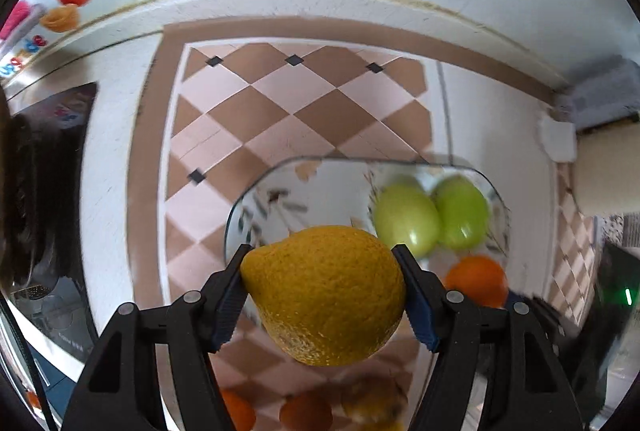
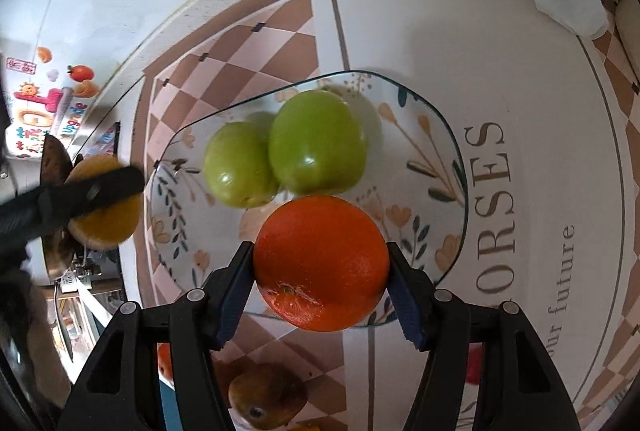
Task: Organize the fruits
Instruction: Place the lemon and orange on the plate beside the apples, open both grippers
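The biggest worry is that a fruit could be dropped or bumped. The lemon (image 1: pixel 324 295) is round and bumpy, and it is squeezed only at its two sides, so it could slip out if it is swung too fast or let go too high. If it fell on the glass plate (image 2: pixel 452 135), the plate could be chipped, or the two green apples (image 2: pixel 288 155) could be knocked and sent rolling off onto the tablecloth (image 2: pixel 440 31). The same could happen with the orange (image 2: pixel 322 263). Both fruits seem to be headed for one plate, so the two tools could also be bumped together over it. Not much bare plate is left near the apples, so a fruit set down too close could push them. Now the tools: the left gripper (image 1: pixel 326 295) is closed about halfway, and the lemon is held tight between its blue pads. It is held up in the air, above the near edge of the plate. The right gripper (image 2: pixel 322 271) is closed about halfway too, and the orange is held between its pads, just over the front part of the plate, close to the apples. A few more fruits can be seen lower down, below the tools, but they are blurry.
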`<act>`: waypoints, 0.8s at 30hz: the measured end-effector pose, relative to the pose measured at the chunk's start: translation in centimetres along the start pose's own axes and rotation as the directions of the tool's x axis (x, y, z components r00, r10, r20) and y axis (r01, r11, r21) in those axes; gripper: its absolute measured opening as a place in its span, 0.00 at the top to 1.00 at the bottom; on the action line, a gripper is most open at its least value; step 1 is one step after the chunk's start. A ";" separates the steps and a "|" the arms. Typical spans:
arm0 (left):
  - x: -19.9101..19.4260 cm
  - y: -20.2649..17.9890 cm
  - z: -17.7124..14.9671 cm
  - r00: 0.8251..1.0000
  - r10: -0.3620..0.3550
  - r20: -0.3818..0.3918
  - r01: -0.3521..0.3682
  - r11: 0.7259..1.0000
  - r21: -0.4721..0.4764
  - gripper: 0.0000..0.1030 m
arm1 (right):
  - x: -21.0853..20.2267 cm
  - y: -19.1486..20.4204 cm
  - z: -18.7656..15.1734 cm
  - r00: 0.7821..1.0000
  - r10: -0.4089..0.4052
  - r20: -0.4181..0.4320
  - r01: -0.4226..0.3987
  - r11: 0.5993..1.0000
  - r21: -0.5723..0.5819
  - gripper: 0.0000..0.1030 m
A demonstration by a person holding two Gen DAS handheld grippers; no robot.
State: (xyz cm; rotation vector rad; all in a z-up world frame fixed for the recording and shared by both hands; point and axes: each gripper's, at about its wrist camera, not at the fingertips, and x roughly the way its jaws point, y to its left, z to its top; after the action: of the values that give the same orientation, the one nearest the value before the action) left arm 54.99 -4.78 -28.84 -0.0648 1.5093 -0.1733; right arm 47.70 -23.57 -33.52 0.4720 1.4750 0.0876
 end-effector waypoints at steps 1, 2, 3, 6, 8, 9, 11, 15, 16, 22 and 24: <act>0.9 0.1 0.8 1.000 -0.002 -0.021 0.001 1.000 -0.014 0.35 | 0.1 -0.1 0.2 1.000 -0.003 -0.003 0.003 1.000 0.003 0.36; 1.5 0.3 1.4 0.999 -0.007 -0.037 0.006 1.000 -0.026 0.35 | 0.2 -0.3 0.3 1.000 -0.003 -0.006 0.003 1.000 0.006 0.36; 2.3 0.5 2.0 0.998 -0.016 -0.055 0.014 0.999 -0.042 0.35 | 0.4 -0.4 0.4 1.000 0.000 -0.010 0.000 1.000 0.009 0.36; 4.2 1.0 3.1 0.994 -0.038 -0.107 0.029 0.996 -0.084 0.35 | 0.6 -0.6 0.6 1.000 0.003 -0.024 -0.003 1.000 0.010 0.36; 5.2 1.3 3.5 0.989 -0.048 -0.137 0.034 0.994 -0.107 0.35 | 1.0 -0.4 0.7 1.000 0.003 -0.029 -0.002 1.000 0.011 0.36; 5.6 1.5 3.6 0.988 -0.054 -0.147 0.037 0.992 -0.117 0.35 | 1.2 -0.4 0.8 0.999 0.002 -0.035 -0.001 1.000 0.012 0.36; 6.3 1.7 3.8 0.986 -0.051 -0.159 0.031 0.991 -0.128 0.35 | 1.5 -0.3 0.9 0.999 0.002 -0.042 -0.001 1.000 0.018 0.36; 7.0 1.9 3.7 0.983 -0.061 -0.173 0.036 0.989 -0.143 0.35 | 2.0 -0.6 0.8 0.998 -0.006 -0.067 0.008 0.999 0.032 0.35; 7.2 1.9 3.7 0.982 -0.064 -0.178 0.038 0.989 -0.144 0.35 | 2.2 -0.7 0.8 0.997 -0.007 -0.073 0.010 0.999 0.040 0.35; 6.3 2.2 3.8 0.983 -0.069 -0.169 0.042 0.987 -0.157 0.35 | 1.4 -0.8 0.8 0.998 -0.003 -0.058 0.006 0.999 0.052 0.15; 5.6 2.5 4.0 0.986 -0.072 -0.150 0.047 0.986 -0.162 0.35 | 0.8 -0.5 0.9 0.998 -0.024 -0.050 0.026 0.999 0.044 0.15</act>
State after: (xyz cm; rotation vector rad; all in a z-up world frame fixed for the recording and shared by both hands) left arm 59.43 -3.43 -34.44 -0.2287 1.6766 -0.1080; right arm 48.54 -23.96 -34.40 0.4905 1.5333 0.0469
